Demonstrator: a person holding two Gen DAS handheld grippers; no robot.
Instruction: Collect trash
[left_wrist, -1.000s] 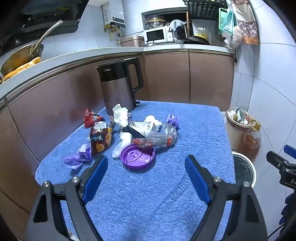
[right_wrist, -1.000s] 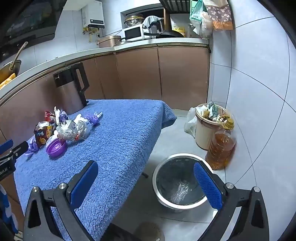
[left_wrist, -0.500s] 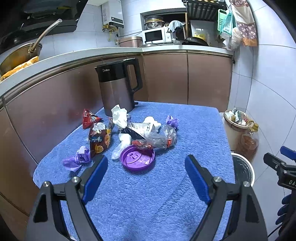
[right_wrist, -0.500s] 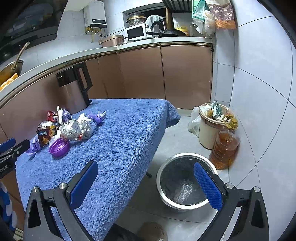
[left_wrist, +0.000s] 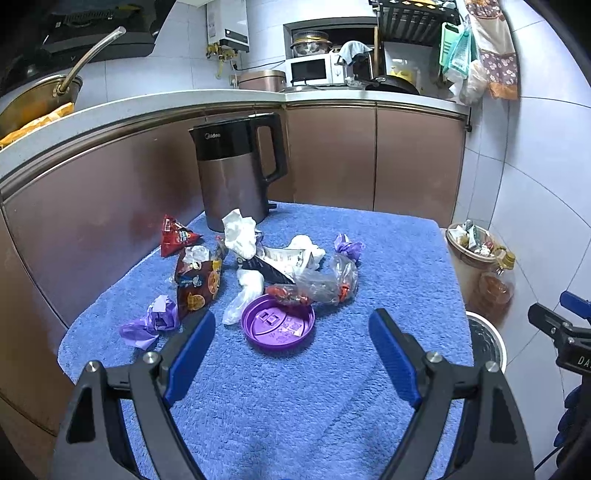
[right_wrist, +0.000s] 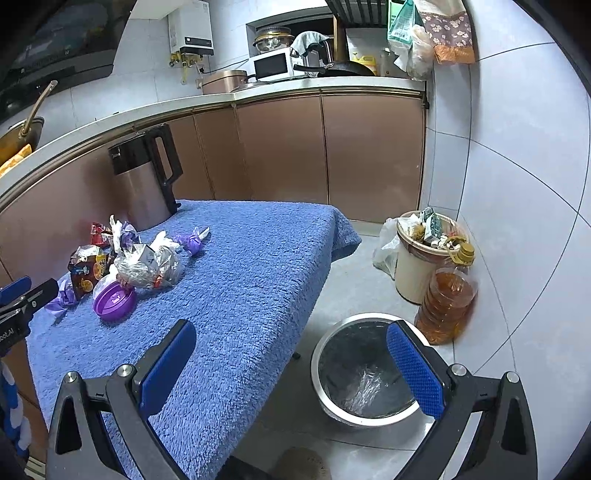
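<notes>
- A heap of crumpled trash lies on the blue towel-covered bench, in front of a brown electric kettle: white tissues, purple wrappers, red and brown snack bags, clear plastic, and a round purple plastic lid.
- The left gripper hovers near the lid, jaws spread, holding nothing.
- Only the right view shows inside the round steel bin on the floor: a black liner with clear plastic.
- The right gripper is above it, jaws spread.
- A beige bin is full.

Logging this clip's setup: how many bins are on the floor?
2. A steel bin sits beside the table; a full beige bin stands by the wall behind the oil bottle. Others may be hidden.
</notes>
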